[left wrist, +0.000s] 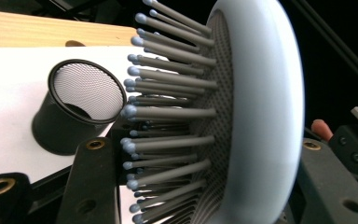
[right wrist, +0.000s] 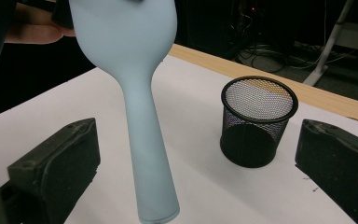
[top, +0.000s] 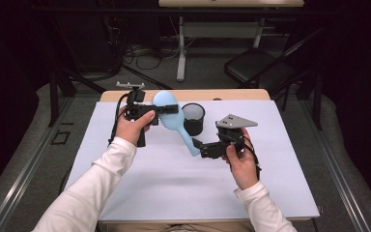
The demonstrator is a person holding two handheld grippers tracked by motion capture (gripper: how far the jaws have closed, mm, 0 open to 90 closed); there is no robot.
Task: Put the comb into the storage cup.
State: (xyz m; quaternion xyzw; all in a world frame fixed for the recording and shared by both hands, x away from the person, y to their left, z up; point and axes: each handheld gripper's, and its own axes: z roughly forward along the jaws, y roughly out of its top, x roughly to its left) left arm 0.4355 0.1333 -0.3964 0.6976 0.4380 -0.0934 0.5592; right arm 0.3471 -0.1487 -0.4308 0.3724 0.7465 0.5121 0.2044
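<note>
Hairbrush [top: 173, 114] position: held in the air above the desk [top: 174, 188], head clamped in the left gripper [top: 160, 109], handle slanting down and toward the right gripper [top: 199, 144].

Left gripper state: pressed onto the brush head. In the left gripper view one jaw bears on the smooth pale-blue back of the head [left wrist: 265, 116] and the other on the bristle side, with the grey ball-tipped bristles [left wrist: 168, 112] pointing off to that view's left.

Right gripper state: spread, pinching nothing. In the right gripper view its two black jaws stand well apart at the lower corners, and the brush handle [right wrist: 149, 158] hangs between them without touching either one.

Governing relation: the long axis of the brush runs from the left gripper diagonally down to the handle tip, which ends just in front of the right gripper. The right gripper is therefore the nearer one to the free end, and its jaws already straddle the handle; a close-in at this spot would likely catch the handle near its tip.

Nearby object: a black mesh cup [top: 193, 118] stands upright on the desk, mouth open, just beyond the handle and off to the far side of the right gripper, apart from both the brush and the jaws.

Markings: no brand, label or writing can be read on the brush, the cup or the grippers.
</note>
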